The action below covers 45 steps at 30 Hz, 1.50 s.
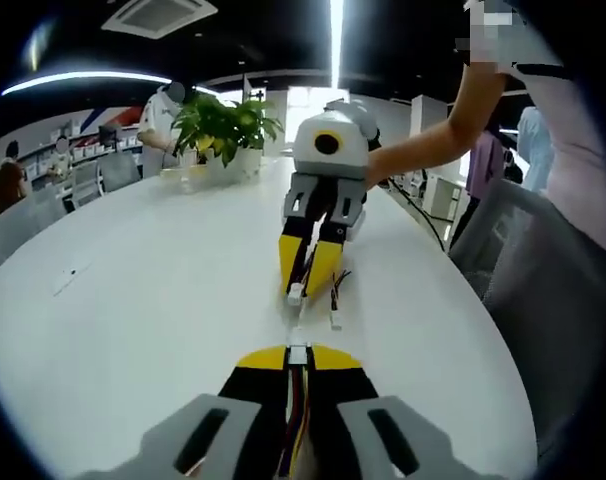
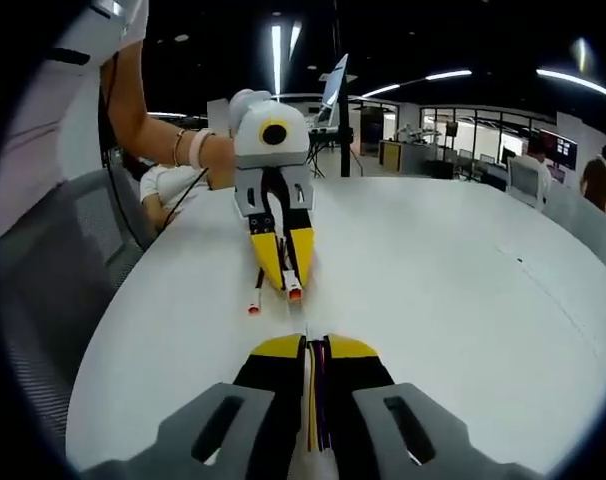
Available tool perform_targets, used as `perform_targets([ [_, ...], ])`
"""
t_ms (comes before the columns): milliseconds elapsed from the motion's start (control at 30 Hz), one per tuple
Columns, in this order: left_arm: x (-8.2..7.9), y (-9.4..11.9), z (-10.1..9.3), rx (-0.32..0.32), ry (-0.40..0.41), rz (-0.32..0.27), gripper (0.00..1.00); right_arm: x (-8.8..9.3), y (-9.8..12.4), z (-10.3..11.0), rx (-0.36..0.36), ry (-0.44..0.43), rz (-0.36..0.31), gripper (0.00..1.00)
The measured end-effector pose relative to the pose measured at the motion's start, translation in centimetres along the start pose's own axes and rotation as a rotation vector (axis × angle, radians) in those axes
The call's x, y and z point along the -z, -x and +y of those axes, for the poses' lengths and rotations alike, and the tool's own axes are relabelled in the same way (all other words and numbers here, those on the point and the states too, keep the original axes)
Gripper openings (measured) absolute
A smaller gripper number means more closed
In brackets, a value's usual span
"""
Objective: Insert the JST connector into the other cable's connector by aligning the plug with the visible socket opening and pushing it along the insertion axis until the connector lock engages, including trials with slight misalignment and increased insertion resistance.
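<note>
Between yellow jaws, small whitish connector (image 1: pixel 298 354).

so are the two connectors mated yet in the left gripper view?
No. The left claw holds its white connector apart from the right claw's connector, with bare table between.

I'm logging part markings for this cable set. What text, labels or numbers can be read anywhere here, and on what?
None can be read.
White connector in the left tool: no marking visible.
Connector in the right tool: too small to tell.
Back wall displays: blurred, unreadable.
</note>
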<state>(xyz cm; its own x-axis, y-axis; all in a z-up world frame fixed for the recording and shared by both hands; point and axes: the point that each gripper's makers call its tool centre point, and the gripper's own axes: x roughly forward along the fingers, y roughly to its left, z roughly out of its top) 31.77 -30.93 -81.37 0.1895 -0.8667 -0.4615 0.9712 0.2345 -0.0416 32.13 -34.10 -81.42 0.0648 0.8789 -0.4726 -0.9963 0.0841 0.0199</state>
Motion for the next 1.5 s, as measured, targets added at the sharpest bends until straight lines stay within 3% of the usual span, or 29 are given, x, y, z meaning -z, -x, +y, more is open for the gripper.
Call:
perform_targets([
  [600,-2.0,0.5,0.3,0.001,-0.055,-0.008,0.00,-2.3,-0.6,0.8,-0.053,0.047,-0.014,0.03],
  [1167,-1.6,0.3,-0.1,0.012,-0.066,0.039,0.00,-2.0,-0.7,0.9,-0.091,0.032,-0.011,0.03],
  [1500,-1.6,-0.1,-0.6,0.018,-0.046,0.036,0.00,-1.3,-0.9,0.8,-0.103,0.019,0.003,0.03],
])
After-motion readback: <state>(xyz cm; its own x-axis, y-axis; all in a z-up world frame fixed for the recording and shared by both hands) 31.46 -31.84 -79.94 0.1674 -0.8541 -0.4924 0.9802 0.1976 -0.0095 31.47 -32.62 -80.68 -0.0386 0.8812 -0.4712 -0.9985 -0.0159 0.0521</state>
